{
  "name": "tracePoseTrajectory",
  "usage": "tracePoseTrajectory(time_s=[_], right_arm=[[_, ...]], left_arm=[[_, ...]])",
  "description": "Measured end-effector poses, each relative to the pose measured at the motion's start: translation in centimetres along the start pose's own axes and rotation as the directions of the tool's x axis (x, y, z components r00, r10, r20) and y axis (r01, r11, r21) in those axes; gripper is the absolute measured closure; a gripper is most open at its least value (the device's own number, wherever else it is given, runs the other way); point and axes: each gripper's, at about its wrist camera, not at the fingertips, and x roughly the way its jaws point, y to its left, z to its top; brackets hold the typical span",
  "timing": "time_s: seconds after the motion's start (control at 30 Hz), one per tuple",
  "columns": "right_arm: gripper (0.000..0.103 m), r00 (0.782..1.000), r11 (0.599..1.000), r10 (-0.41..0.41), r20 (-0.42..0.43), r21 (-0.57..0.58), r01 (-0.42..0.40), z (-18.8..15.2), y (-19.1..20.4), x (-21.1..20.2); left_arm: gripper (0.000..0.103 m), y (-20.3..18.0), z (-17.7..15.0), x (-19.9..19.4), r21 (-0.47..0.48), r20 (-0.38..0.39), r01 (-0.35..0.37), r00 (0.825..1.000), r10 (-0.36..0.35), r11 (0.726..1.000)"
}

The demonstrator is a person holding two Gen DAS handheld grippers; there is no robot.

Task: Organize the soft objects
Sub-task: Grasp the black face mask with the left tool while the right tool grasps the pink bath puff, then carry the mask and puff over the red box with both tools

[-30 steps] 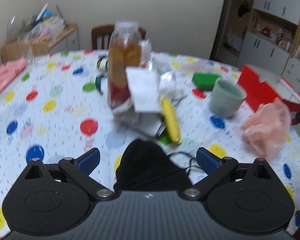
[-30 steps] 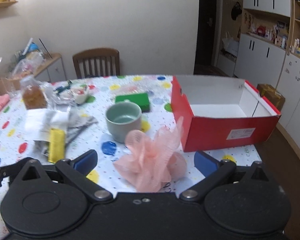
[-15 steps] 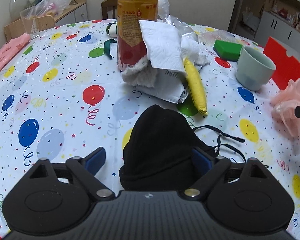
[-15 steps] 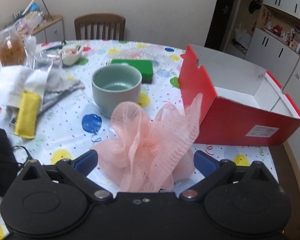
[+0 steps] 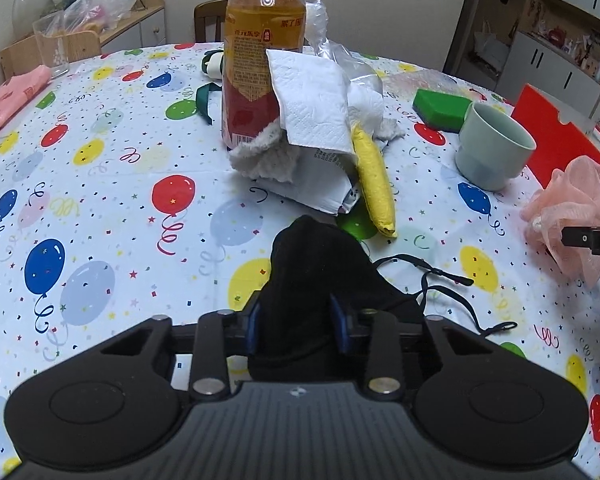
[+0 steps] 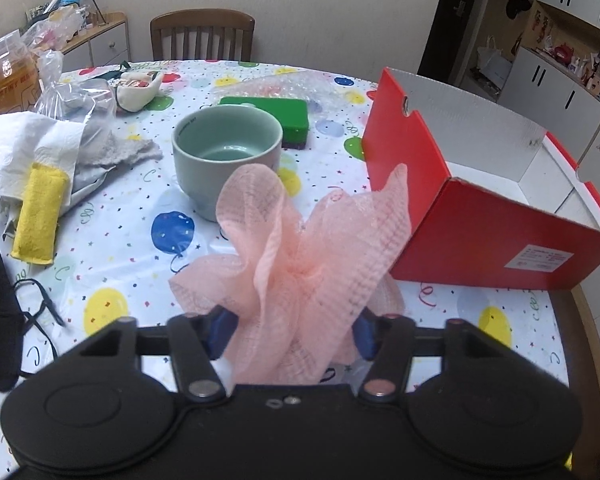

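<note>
Since the earlier frames both grippers have dropped toward the balloon-print tablecloth (image 5: 100, 184), and their jaws are closing: the left gripper (image 5: 296, 324) pinches the black mask (image 5: 316, 264), the right gripper (image 6: 290, 330) squeezes the pink mesh sponge (image 6: 300, 256). Both items lie on the round table's near edge. A red box (image 6: 480, 240) stands open just beside the sponge, with a wooden chair (image 6: 202, 34) and white cabinets (image 6: 560, 88) behind.

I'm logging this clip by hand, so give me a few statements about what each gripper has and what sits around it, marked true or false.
1. The black face mask sits between the left gripper's closing jaws. True.
2. The right gripper is closing on the yellow sponge. False: on the pink bath pouf.
3. The red box holds the pouf. False: the visible interior looks empty.
4. The green cup stands upright. True.
</note>
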Motion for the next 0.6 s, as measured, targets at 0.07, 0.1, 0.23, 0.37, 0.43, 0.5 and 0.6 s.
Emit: tracePoseTrajectory(time_s=[0.07, 0.1, 0.23, 0.37, 0.43, 0.5, 0.6], right_arm=[[0.062, 1.000, 1.000, 0.003, 0.003, 0.001, -0.003, -0.1, -0.1, -0.1], [0.065, 1.000, 1.000, 0.003, 0.006, 0.000, -0.003, -0.2, -0.1, -0.2], [0.076, 1.000, 1.000, 0.013, 0.023, -0.005, -0.012, -0.3, -0.2, -0.8], [0.084, 0.999, 1.000, 0.025, 0.043, 0.011, -0.025, -0.4, -0.8, -1.8], [0.085, 0.998, 0.999, 0.041, 0.053, 0.020, -0.042, -0.4, -1.3, -2.4], [0.087, 0.996, 0.999, 0.048, 0.071, 0.021, -0.050, -0.4, -1.7, -3.3], [0.087, 0.994, 0.997, 0.065, 0.091, 0.027, -0.068, -0.2, -2.3, -4.9]], left_arm=[[0.076, -0.2, -0.1, -0.3, 0.007, 0.007, -0.008, 1.000, 0.008, 1.000], [0.080, -0.3, -0.1, -0.4, 0.011, 0.012, -0.013, 1.000, 0.013, 1.000], [0.092, -0.7, 0.1, -1.3, 0.005, 0.042, -0.004, 0.999, 0.004, 1.000], [0.096, -1.3, 0.5, -2.5, 0.002, 0.080, 0.021, 0.997, -0.021, 1.000], [0.097, -1.8, 0.7, -3.2, 0.005, 0.101, 0.034, 0.994, -0.035, 0.999], [0.097, -2.4, 1.0, -3.9, 0.003, 0.117, 0.047, 0.992, -0.047, 0.999], [0.097, -3.4, 1.6, -5.1, 0.008, 0.136, 0.064, 0.989, -0.065, 0.998]])
